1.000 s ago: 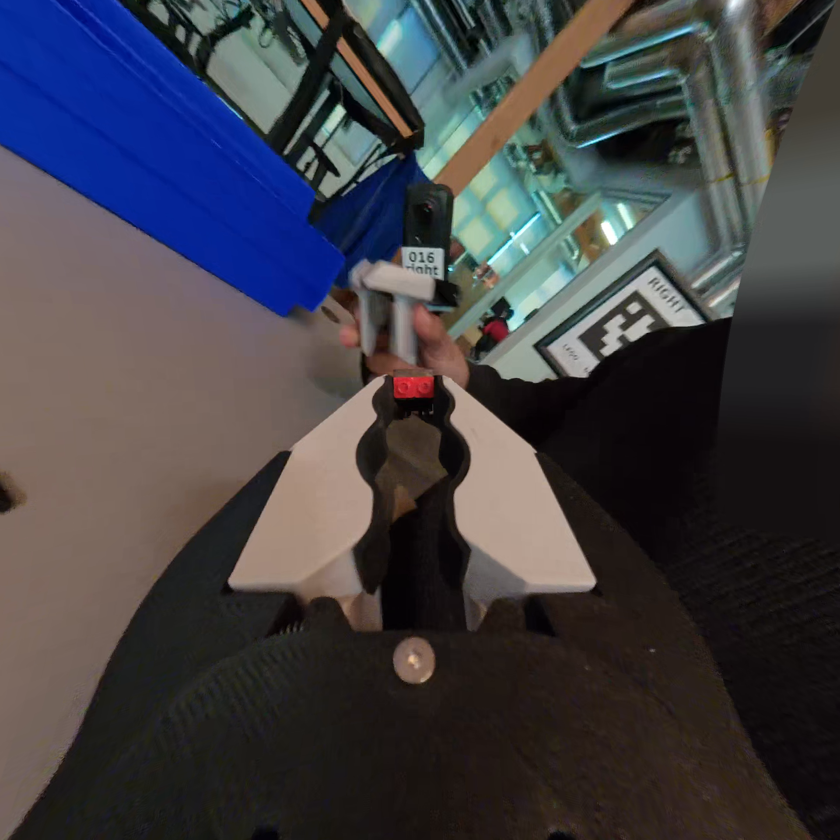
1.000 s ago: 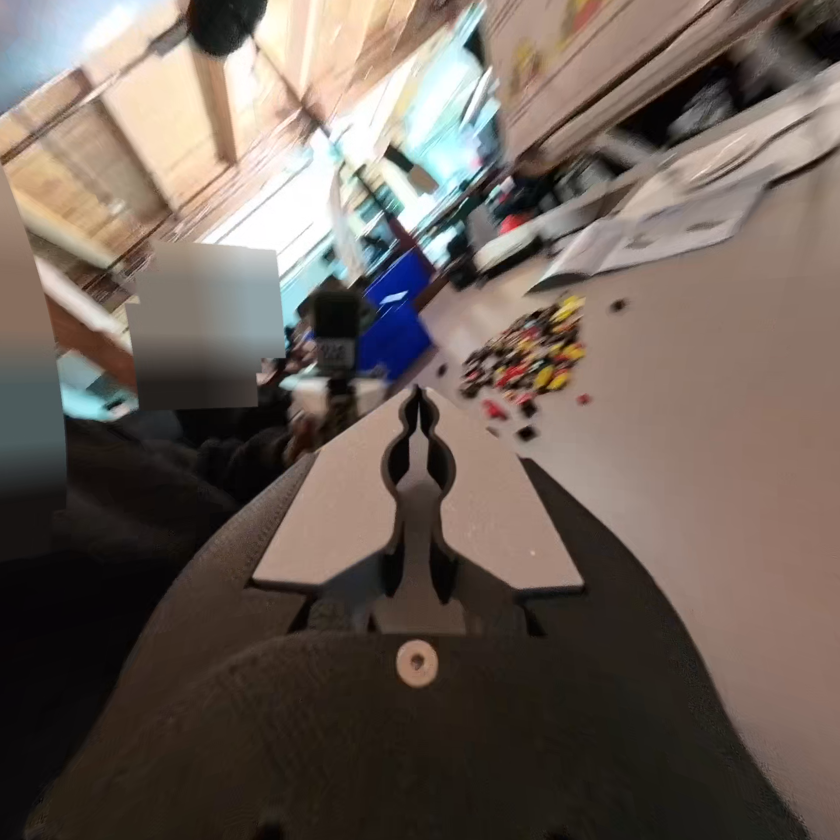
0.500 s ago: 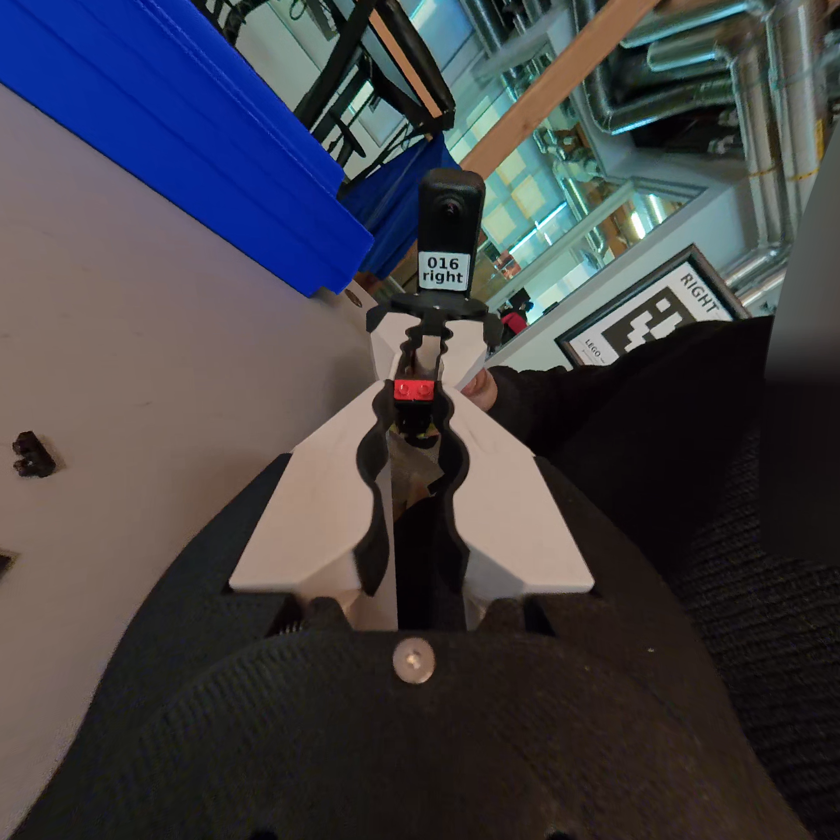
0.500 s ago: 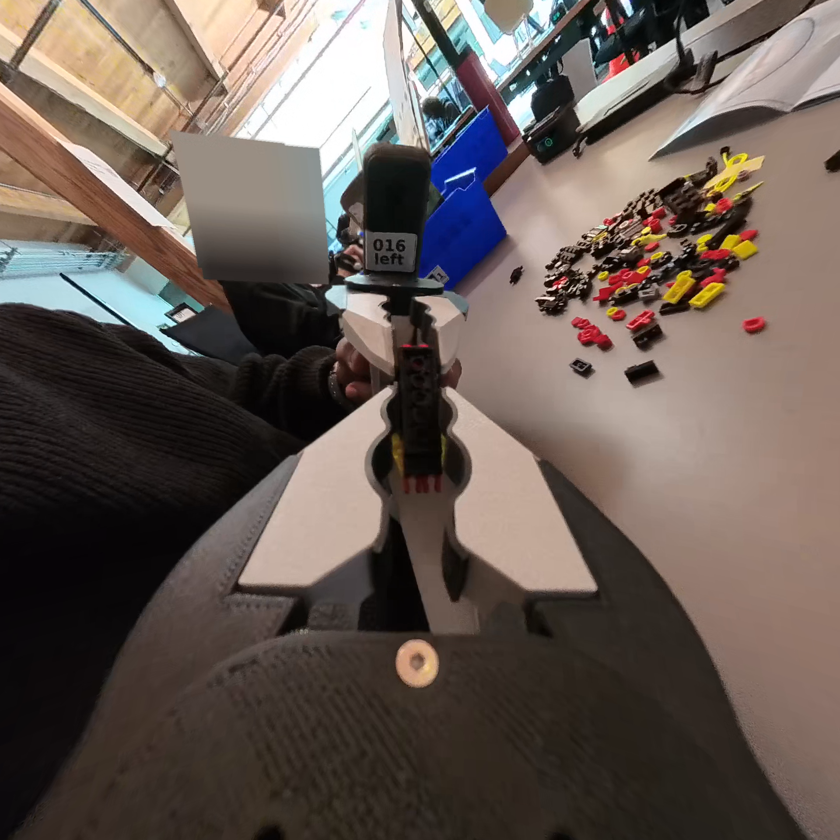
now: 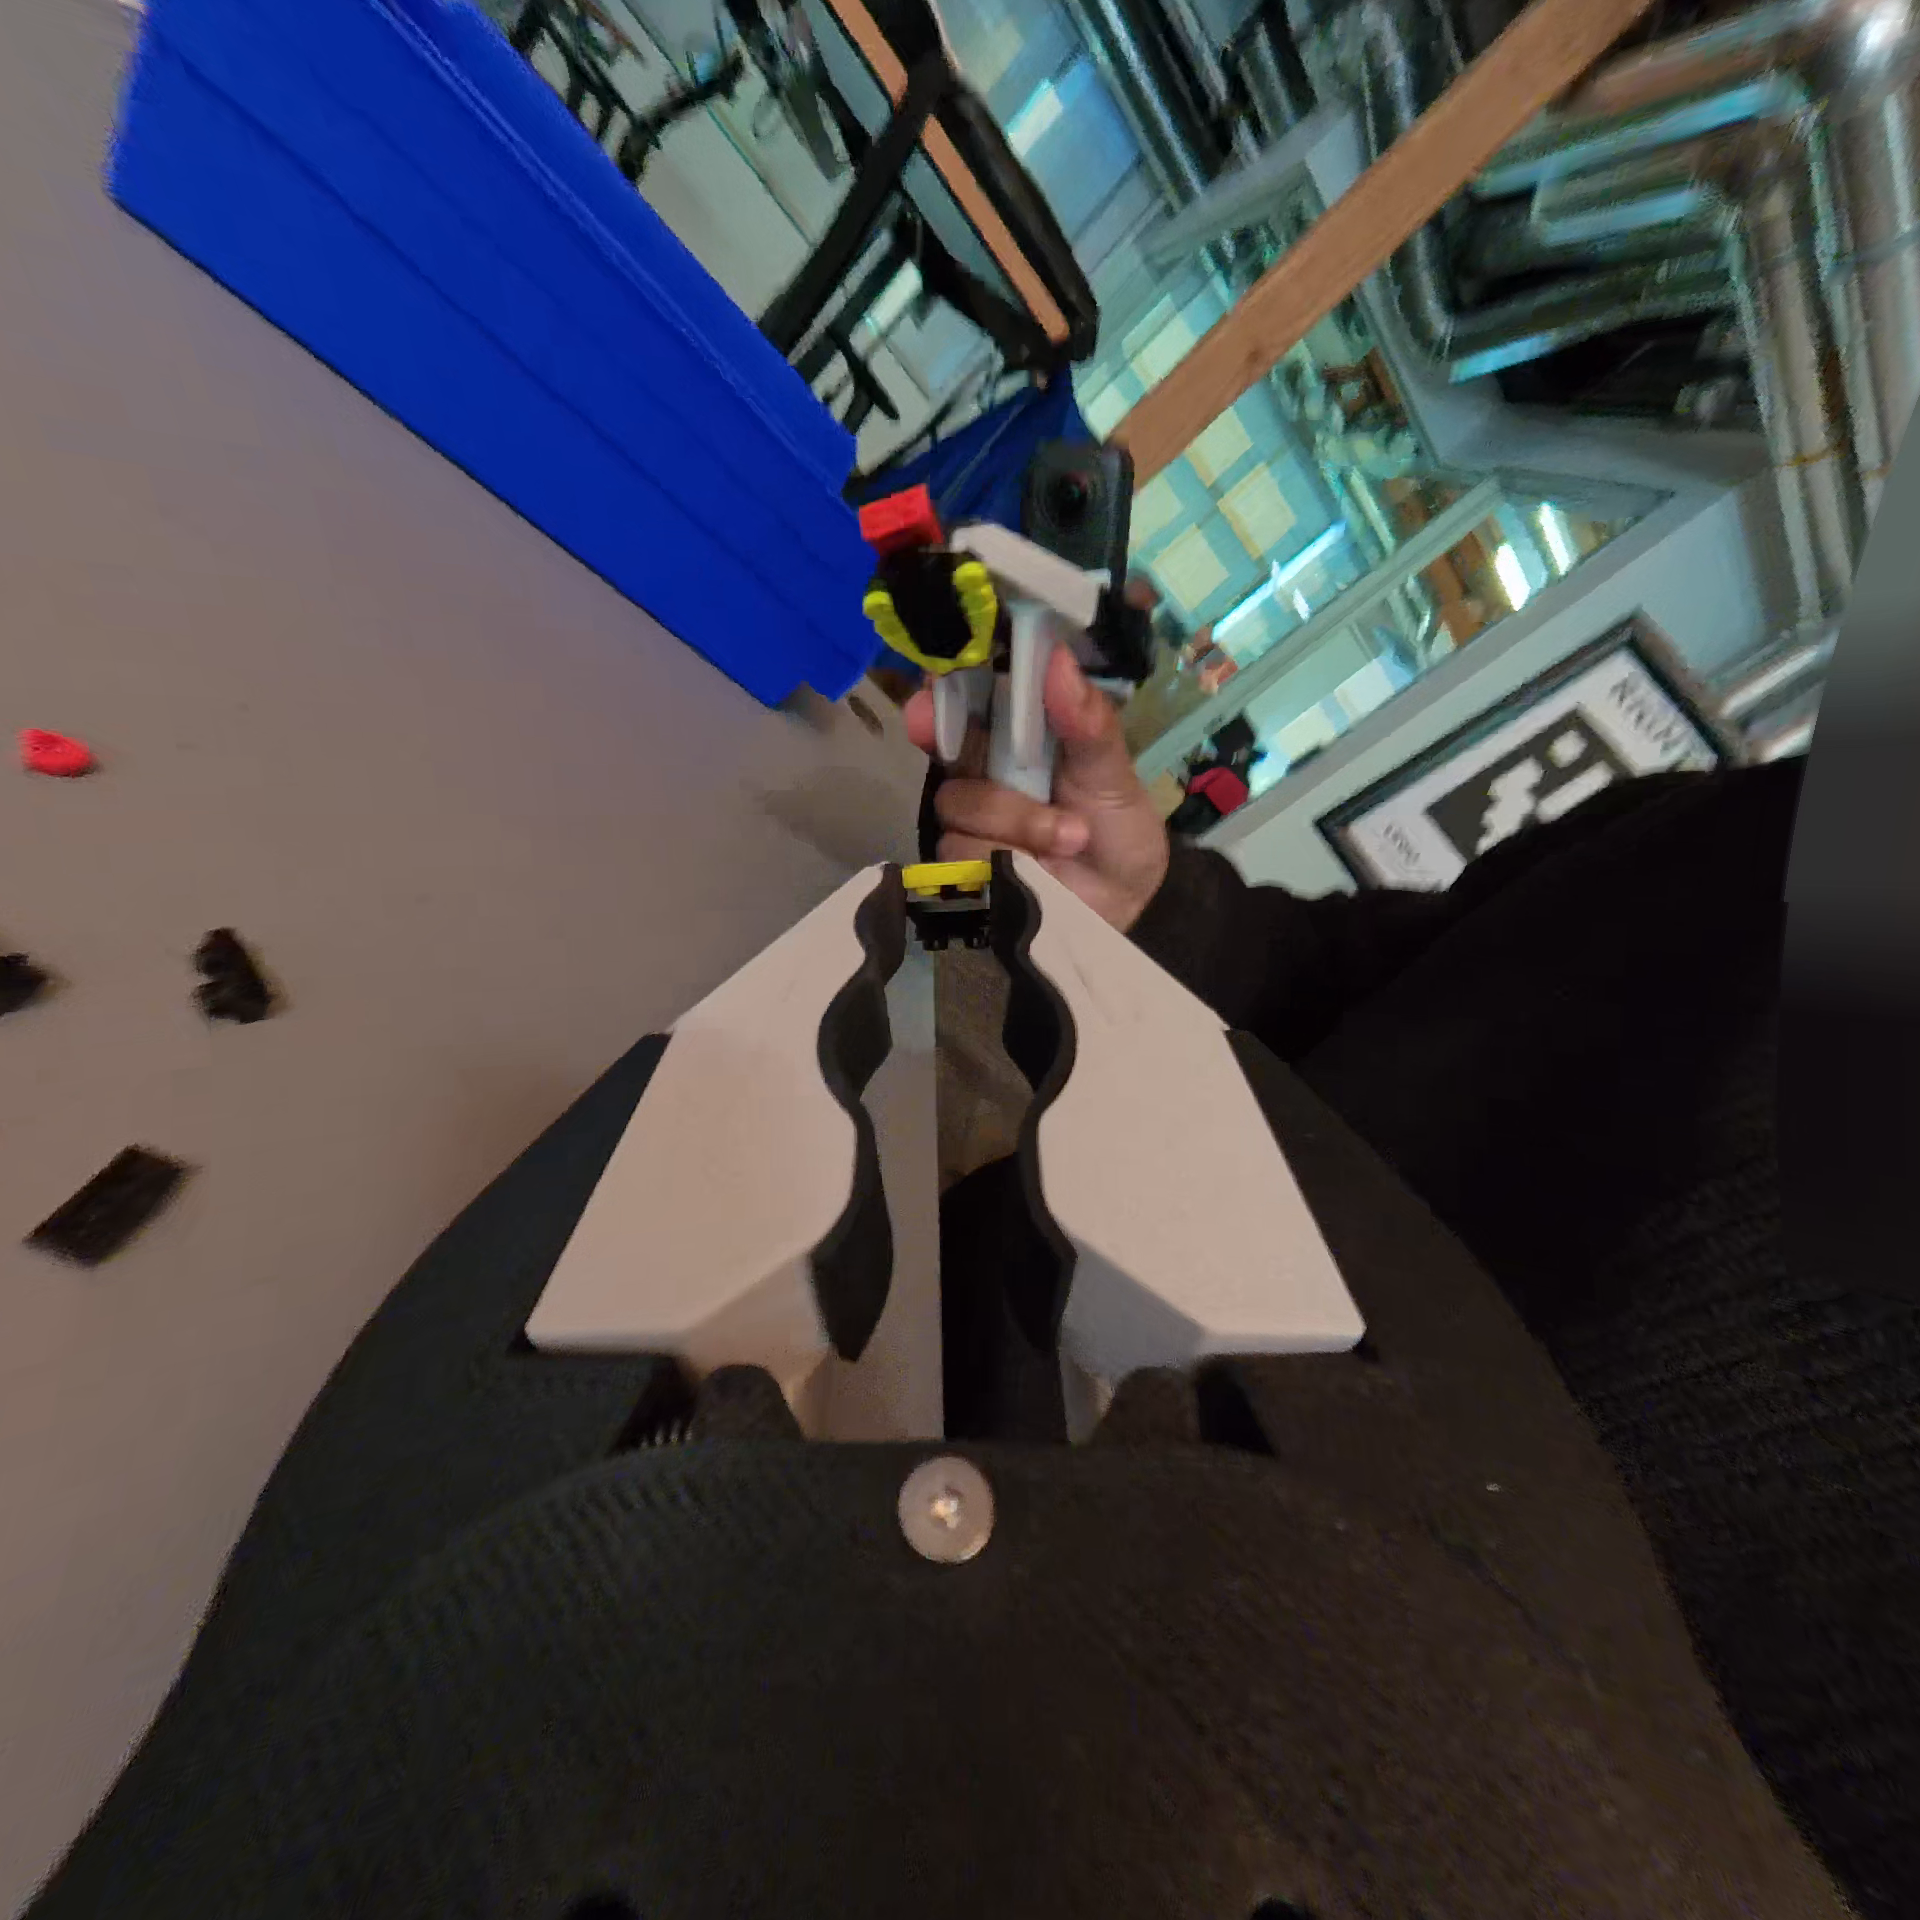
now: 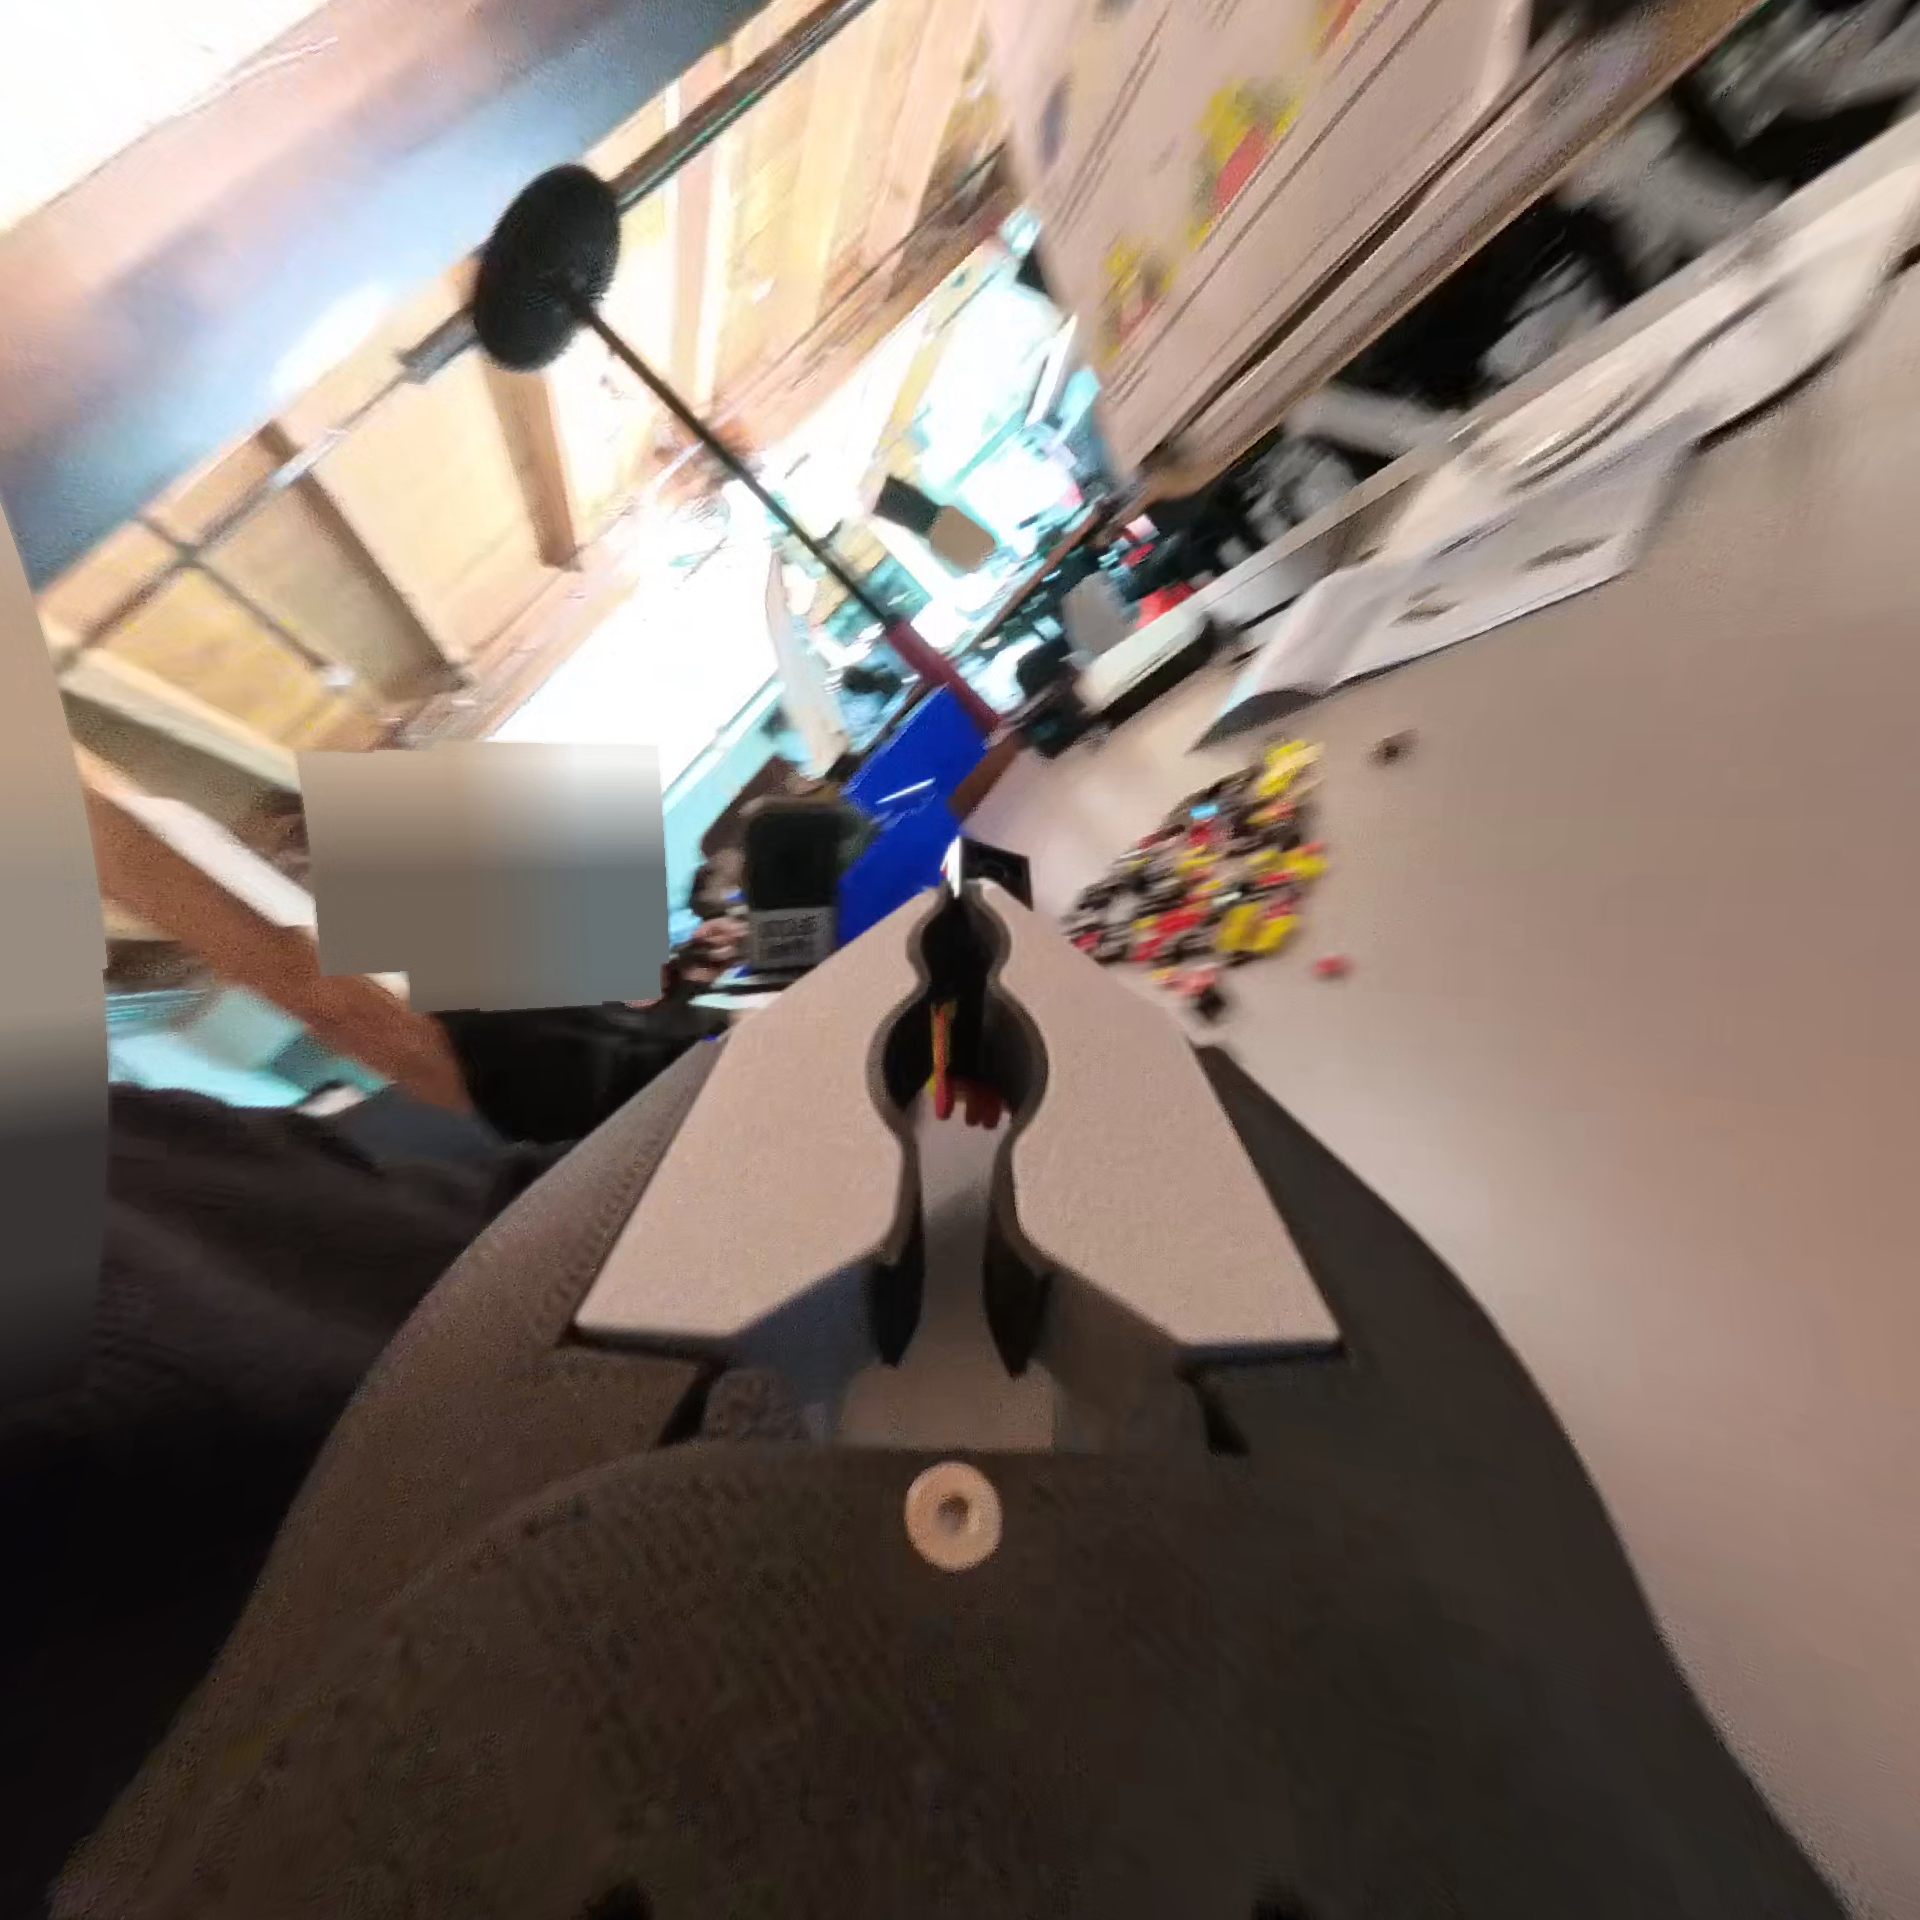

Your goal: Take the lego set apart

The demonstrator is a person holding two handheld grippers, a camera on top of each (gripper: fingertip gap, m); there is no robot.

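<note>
left wrist view, going left to right: a red loose piece [image 5: 54,752] and several black loose pieces [image 5: 231,975] are lying scattered on the grey table [image 5: 343,727], apart from one another, probably already stripped off the set. a blue bin [image 5: 499,312] is sitting at the table's far edge. at centre, the left gripper [image 5: 943,902] is clamping a small yellow-and-black lego chunk [image 5: 943,896] right at its fingertips, so most of the chunk is staying exposed. just beyond it, the right gripper [image 5: 971,623], held in a hand [image 5: 1049,800], is carrying a larger black-and-yellow lego assembly [image 5: 928,615] with a red brick [image 5: 900,516] on top. the two held parts are apart, which suggests a split has been made.

right wrist view, blurred: the left gripper's camera body is showing at centre-left. the right gripper [image 6: 961,914] is closed on the assembly [image 6: 961,1029], which is seated between the fingers with red and yellow bits showing. further right, the main pile of separated bricks [image 6: 1205,894] is resting on the table, with paper sheets [image 6: 1455,582] beyond it. judgement: each part is likely headed for the pile or another split.
</note>
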